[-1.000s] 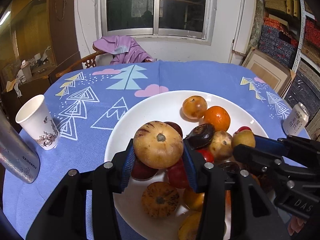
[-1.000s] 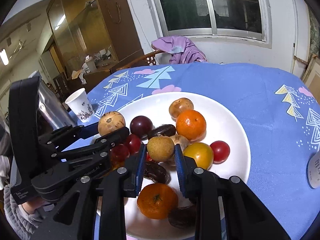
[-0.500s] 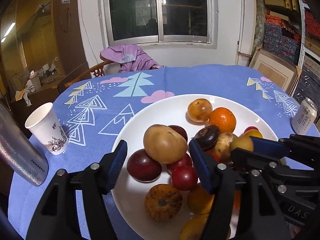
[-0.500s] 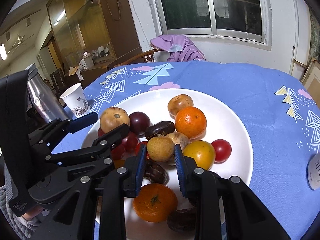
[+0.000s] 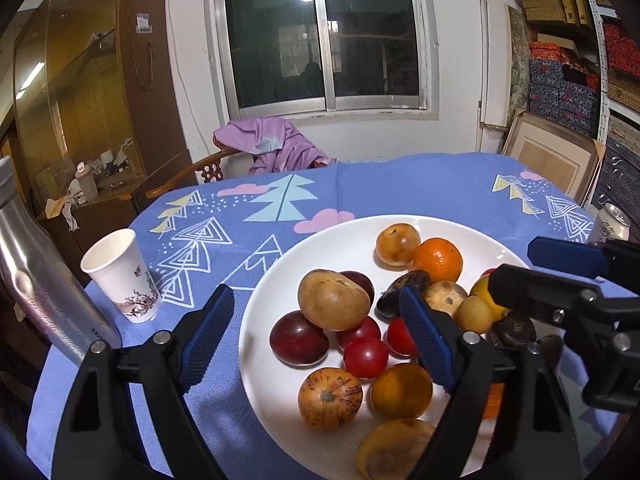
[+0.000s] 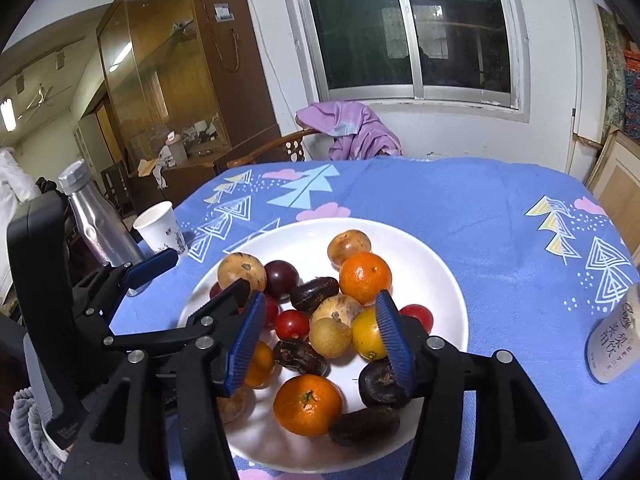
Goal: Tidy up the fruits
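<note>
A white plate (image 5: 280, 392) (image 6: 436, 264) on the blue tablecloth holds a heap of several fruits. A big tan fruit (image 5: 334, 299) (image 6: 241, 272) rests on top at the plate's left side. A small tan round fruit (image 6: 330, 337) (image 5: 474, 314) lies in the middle beside a yellow fruit (image 6: 368, 334). Oranges (image 6: 365, 277) (image 6: 307, 404), red tomatoes (image 5: 366, 357) and dark dates (image 6: 300, 357) lie around. My left gripper (image 5: 316, 340) is open and empty over the plate's left half. My right gripper (image 6: 320, 344) is open and empty above the small tan fruit.
A paper cup (image 5: 122, 276) (image 6: 160, 232) and a steel bottle (image 5: 36, 292) (image 6: 98, 224) stand left of the plate. A drink can (image 6: 616, 340) (image 5: 610, 226) stands to the right. A chair with a purple jacket (image 5: 272, 148) is behind the table.
My left gripper let go of the big tan fruit and opened wide, pulling back. My right gripper let go of the small tan fruit and opened. Both fruits now rest on the heap.
</note>
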{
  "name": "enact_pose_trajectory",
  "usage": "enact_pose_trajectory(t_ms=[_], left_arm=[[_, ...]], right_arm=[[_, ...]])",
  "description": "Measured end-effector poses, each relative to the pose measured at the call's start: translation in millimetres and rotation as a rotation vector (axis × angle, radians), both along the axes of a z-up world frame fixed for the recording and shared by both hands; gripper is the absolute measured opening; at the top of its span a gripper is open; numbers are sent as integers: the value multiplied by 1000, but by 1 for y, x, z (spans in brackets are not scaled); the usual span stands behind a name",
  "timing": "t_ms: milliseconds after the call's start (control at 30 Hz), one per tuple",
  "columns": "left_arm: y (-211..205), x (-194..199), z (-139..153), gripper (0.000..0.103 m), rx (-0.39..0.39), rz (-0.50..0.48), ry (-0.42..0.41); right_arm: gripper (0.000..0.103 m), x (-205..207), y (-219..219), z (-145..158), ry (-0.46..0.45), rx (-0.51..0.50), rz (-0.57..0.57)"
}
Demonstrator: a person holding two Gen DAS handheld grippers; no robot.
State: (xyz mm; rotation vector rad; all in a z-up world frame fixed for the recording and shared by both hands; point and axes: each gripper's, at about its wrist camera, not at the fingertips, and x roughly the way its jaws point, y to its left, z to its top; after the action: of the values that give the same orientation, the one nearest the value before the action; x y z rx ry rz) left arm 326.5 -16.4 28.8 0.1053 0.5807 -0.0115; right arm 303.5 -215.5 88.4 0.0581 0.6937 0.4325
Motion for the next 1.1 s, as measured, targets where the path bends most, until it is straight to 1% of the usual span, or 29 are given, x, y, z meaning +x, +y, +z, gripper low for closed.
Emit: enact_pose_trajectory(t_ms=[100, 200, 267, 367, 400, 433, 533, 567, 633, 767, 833, 900, 967, 1033, 1100], left_arm=[[-1, -9, 8, 86, -2, 3, -17], [0, -22, 18, 86, 1, 2, -33], [2, -34, 24, 90, 0, 7, -45], [4, -52, 28, 93, -6, 7, -43], [5, -60, 28, 95, -20, -1, -35], [6, -67, 28, 99, -42, -19, -22], [7, -90, 21, 99, -97, -97, 45], [8, -95, 19, 99, -96, -99, 53], [6, -102, 17, 99, -66, -74, 67], [-1, -111, 18, 99, -15, -68, 71], [-3, -115, 17, 99, -17, -55, 65], [-4, -114, 16, 99, -27, -67, 81], [-3, -116, 15, 99, -42, -68, 85], [-5, -117, 16, 99, -34, -73, 76], [-5, -117, 18, 99, -43, -92, 71]], right_arm=[[62, -8, -2, 9, -15, 16, -3], [63, -17, -3, 19, -31, 25, -3], [63, -25, -2, 25, -41, 27, 2], [67, -41, -4, 33, -48, 43, 3], [69, -48, -5, 34, -45, 41, 0], [74, -54, -6, 35, -42, 38, -5], [84, -80, -19, 33, -42, 50, -24], [85, -85, -22, 32, -41, 49, -28], [86, -99, -31, 26, -38, 50, -35], [87, -114, -45, 13, -19, 54, -50], [88, -117, -52, 7, -7, 57, -62], [88, -116, -57, 3, 10, 61, -73], [88, -114, -59, 1, 16, 68, -82], [88, -114, -60, 0, 22, 70, -80], [88, -115, -61, 1, 16, 73, -84]])
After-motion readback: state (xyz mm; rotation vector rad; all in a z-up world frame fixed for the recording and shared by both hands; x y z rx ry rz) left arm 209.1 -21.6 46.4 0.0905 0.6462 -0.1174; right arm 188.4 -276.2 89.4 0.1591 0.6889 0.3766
